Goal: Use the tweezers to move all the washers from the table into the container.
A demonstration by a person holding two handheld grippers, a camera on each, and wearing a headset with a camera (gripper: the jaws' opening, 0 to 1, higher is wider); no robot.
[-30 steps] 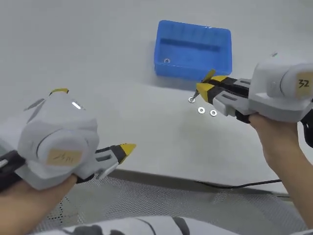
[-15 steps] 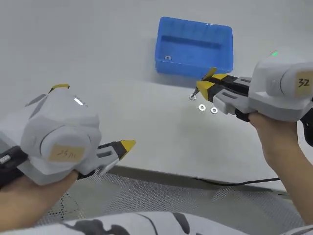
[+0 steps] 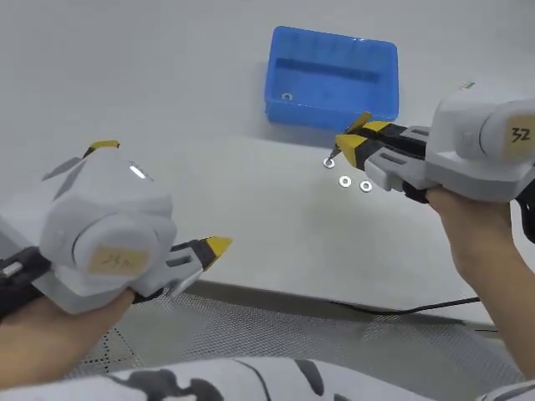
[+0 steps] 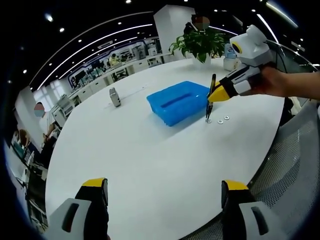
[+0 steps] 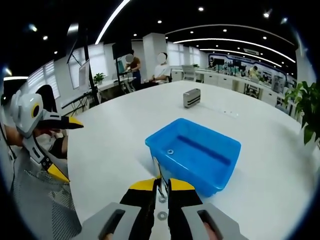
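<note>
My right gripper (image 3: pixel 351 140) (image 5: pixel 161 182) is shut on thin metal tweezers (image 4: pixel 210 100), which point down at the table. The tweezers' tip rests at the nearest of three small washers (image 3: pixel 328 164). The other two washers (image 3: pixel 344 181) (image 3: pixel 365 186) lie just beside it on the white table (image 3: pixel 251 192). Right behind them stands the blue container (image 3: pixel 334 75) (image 5: pixel 200 155), with one washer (image 3: pixel 287 97) (image 5: pixel 170 151) on its floor. My left gripper (image 3: pixel 159 196) (image 4: pixel 162 186) hovers at the near left table edge, its jaws wide apart and holding nothing.
A grey mesh chair back (image 3: pixel 251 334) and a black cable (image 3: pixel 401 307) lie below the near table edge. A small grey box (image 5: pixel 191 97) stands far back on the table. People sit at the far side (image 5: pixel 162 70). A potted plant (image 4: pixel 200 45) stands behind the table.
</note>
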